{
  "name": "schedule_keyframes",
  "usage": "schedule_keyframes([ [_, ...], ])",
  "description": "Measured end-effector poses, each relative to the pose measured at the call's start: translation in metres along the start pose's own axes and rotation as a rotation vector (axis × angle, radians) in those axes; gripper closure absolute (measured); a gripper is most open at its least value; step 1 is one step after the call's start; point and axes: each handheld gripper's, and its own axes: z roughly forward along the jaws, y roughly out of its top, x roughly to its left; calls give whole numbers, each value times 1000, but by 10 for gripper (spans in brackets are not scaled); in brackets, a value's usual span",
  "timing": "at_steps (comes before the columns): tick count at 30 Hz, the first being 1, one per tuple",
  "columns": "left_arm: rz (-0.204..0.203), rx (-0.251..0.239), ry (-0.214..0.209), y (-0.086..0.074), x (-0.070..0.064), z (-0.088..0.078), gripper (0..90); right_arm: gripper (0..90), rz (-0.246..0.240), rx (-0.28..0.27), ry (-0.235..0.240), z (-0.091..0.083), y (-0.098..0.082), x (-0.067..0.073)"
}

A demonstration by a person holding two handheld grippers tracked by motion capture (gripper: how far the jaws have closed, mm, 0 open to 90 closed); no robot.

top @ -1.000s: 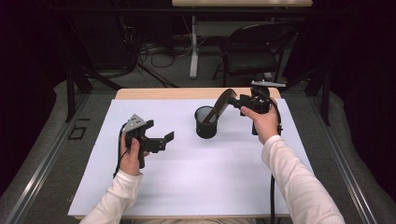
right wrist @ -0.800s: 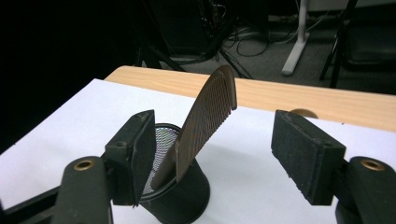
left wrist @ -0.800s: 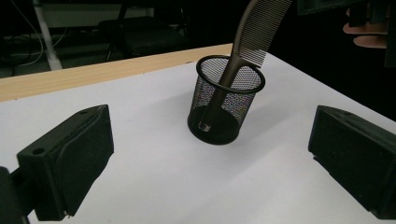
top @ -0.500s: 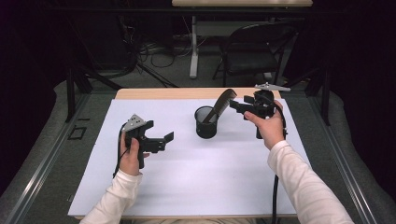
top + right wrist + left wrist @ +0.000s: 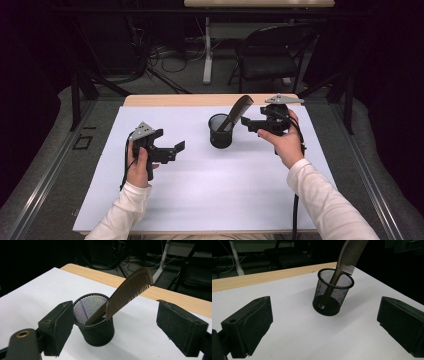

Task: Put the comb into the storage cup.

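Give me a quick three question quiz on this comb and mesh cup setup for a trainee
1. True or false: the comb lies flat on the table.
2. What holds the comb? A) mesh cup B) right gripper C) left gripper
3. Fill in: the comb stands handle-end ____ in the cup.

Key:
1. False; it leans in the cup.
2. A; the right gripper's jaws have just been opening and stand clear of the comb.
3. Down.

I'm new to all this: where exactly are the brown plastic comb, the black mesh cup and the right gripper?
Brown plastic comb (image 5: 130, 288): right gripper view, on its teeth.
Black mesh cup (image 5: 332, 305): left gripper view, on its side wall.
Right gripper (image 5: 251, 124): high view, between its open jaws.
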Motion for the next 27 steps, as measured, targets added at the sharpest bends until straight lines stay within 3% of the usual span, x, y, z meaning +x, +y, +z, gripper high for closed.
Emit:
schedule_keyframes([
  [7,2,6,10,1,1,-2,5,0,-2,-14,-7,-7,-1,7],
  [13,8,9,7,3,1,-4,5,0,-9,-26,-18,-15,-1,10],
  [17,13,9,-1,5,0,-6,5,0,-9,-40,5,-21,-3,12],
  [27,21,15,-17,10,-3,-8,5,0,-64,-61,18,-39,-13,22],
])
